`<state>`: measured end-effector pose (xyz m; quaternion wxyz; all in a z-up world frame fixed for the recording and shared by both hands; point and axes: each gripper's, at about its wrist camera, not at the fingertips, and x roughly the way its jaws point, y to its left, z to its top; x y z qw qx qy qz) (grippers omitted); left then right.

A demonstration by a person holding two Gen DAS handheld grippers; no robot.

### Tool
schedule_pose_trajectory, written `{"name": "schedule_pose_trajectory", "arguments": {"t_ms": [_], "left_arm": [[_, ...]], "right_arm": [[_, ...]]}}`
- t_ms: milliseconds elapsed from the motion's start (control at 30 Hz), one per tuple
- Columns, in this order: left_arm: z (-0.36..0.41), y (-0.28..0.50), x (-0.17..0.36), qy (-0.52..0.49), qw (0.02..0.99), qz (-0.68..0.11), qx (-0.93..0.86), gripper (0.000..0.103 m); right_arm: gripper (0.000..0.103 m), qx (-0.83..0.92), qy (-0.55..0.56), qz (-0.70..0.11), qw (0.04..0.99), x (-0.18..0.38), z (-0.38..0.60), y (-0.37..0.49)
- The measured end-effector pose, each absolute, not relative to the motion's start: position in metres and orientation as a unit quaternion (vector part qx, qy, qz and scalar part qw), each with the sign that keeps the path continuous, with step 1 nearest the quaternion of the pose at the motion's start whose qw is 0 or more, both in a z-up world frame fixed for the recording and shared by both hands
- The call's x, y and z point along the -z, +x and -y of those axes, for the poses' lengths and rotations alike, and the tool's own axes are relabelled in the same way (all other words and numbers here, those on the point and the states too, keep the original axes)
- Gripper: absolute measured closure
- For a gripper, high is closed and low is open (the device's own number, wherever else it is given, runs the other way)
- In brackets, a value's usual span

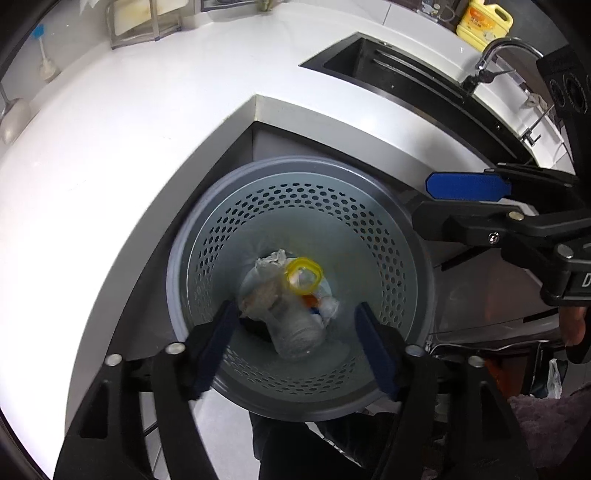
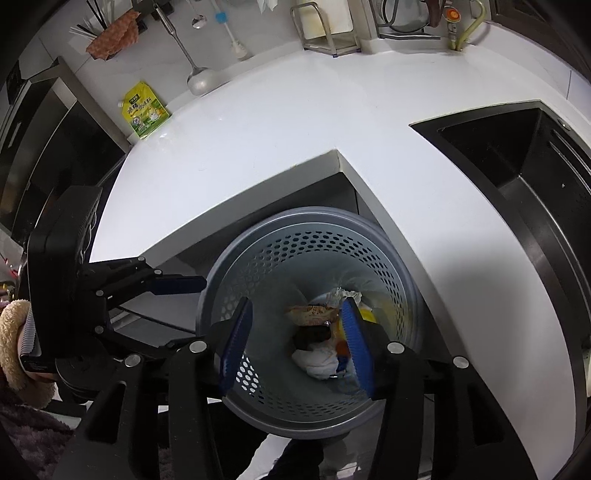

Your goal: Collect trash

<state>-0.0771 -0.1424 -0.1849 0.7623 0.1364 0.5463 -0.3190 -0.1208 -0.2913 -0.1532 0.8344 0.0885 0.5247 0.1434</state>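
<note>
Deep in the perforated bin (image 1: 295, 206), the falling plastic bottle (image 1: 295, 332) smears with blur. The right claw (image 2: 295, 343) covers part of the trash heap (image 2: 317, 362), and the yellow jug (image 1: 484, 22) is cropped at the top.

A green and yellow pouch (image 2: 147, 110) leans against the wall at the back of the white countertop (image 2: 258, 133); it carries large printed Chinese characters, too small and distorted to read with certainty. A yellow jug (image 1: 484, 22) behind the sink (image 1: 406, 77) has a red-orange label with printing too blurred to read. On the black body of the right gripper (image 1: 469, 199), at the picture's right edge, a single white letter "D" shows.
</note>
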Motion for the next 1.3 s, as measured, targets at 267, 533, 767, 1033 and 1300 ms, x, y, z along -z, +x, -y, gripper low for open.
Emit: {"name": "schedule_pose_trajectory", "arguments": {"t_ms": [267,533,767,1033,1300], "left_arm": [[0.13,-0.072,0.169,0.133,0.78,-0.532,0.301,0.017],[0.112,-0.076,0.143,0.136,0.804,-0.517,0.262,0.007],[0.094,-0.091,0.128,0.128,0.818,-0.506,0.24,0.007],[0.093,-0.105,0.12,0.137,0.824,-0.493,0.241,0.007],[0.095,-0.109,0.115,0.137,0.826,-0.488,0.246,0.007]], "right_arm": [[0.05,-0.134,0.093,-0.522,0.837,0.144,0.293,-0.118],[0.027,-0.129,0.082,-0.527,0.836,0.134,0.293,-0.132],[0.01,-0.145,0.068,-0.516,0.842,0.125,0.293,-0.156],[0.009,-0.167,0.021,-0.497,0.852,0.113,0.28,-0.171],[0.009,-0.166,0.024,-0.493,0.854,0.109,0.283,-0.176]]}}
